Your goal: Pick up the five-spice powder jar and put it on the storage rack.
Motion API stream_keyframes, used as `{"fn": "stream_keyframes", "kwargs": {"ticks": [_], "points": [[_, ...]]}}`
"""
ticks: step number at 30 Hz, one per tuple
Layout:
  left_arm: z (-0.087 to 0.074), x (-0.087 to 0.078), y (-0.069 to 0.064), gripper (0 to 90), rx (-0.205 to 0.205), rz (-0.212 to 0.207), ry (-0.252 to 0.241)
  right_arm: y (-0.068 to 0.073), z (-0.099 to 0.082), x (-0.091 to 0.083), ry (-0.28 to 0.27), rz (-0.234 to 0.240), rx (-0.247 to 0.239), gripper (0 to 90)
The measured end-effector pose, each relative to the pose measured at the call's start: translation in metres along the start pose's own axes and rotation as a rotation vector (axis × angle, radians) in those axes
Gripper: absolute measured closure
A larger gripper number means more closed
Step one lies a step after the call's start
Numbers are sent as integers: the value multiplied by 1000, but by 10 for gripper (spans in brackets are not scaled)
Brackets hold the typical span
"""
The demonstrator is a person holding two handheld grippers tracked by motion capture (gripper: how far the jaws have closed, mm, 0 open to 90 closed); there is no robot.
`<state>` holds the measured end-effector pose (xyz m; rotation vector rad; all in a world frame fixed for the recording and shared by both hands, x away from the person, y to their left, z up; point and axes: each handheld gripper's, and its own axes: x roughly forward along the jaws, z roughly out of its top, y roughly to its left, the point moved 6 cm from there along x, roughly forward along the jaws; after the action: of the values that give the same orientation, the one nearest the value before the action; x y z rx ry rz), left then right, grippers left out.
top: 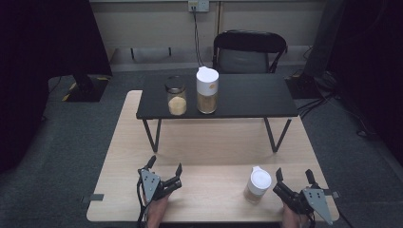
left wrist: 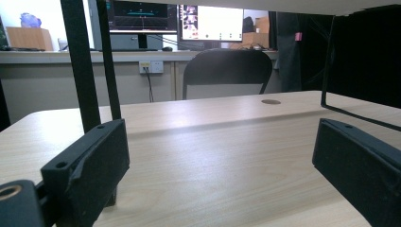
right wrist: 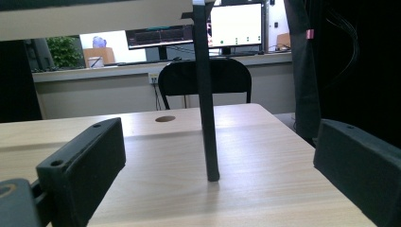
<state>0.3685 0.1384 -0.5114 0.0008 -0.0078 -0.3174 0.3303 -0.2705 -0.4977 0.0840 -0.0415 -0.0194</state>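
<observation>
On the wooden table (top: 209, 142) stands a low black shelf (top: 247, 97). It carries a glass jar (top: 176, 97) part full of pale grains and a taller container with a white lid (top: 207, 90). A small white-lidded jar (top: 257, 185) stands near the table's front edge, just left of my right gripper (top: 294, 175). That gripper is open, with nothing between its jaws (right wrist: 222, 161). My left gripper (top: 165, 166) rests at the front left, also open, with bare wood between its jaws (left wrist: 220, 151).
The shelf's thin black legs (top: 153, 135) stand on the table; one leg (right wrist: 207, 118) rises just ahead in the right gripper view and two (left wrist: 85, 71) in the left gripper view. A black chair (top: 248, 50) is behind the table. Monitors (left wrist: 210, 21) line the far counter.
</observation>
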Motion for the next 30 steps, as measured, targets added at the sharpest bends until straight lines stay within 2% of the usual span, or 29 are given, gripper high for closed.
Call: {"fn": "stream_keyframes", "kwargs": {"ticks": [10,20,22,24,30], "points": [[0,0,0,38,0,1,0,7,26,-8,-56,9,27,14],[0,0,0,38,1,2,0,14,48,-18,-39,20,22,6],[0,0,0,38,1,3,0,15,53,-20,-44,29,33,6],[0,0,0,38,1,3,0,17,57,-21,-37,35,19,5],[0,0,0,38,1,5,0,24,61,-20,-24,58,27,0]]}}
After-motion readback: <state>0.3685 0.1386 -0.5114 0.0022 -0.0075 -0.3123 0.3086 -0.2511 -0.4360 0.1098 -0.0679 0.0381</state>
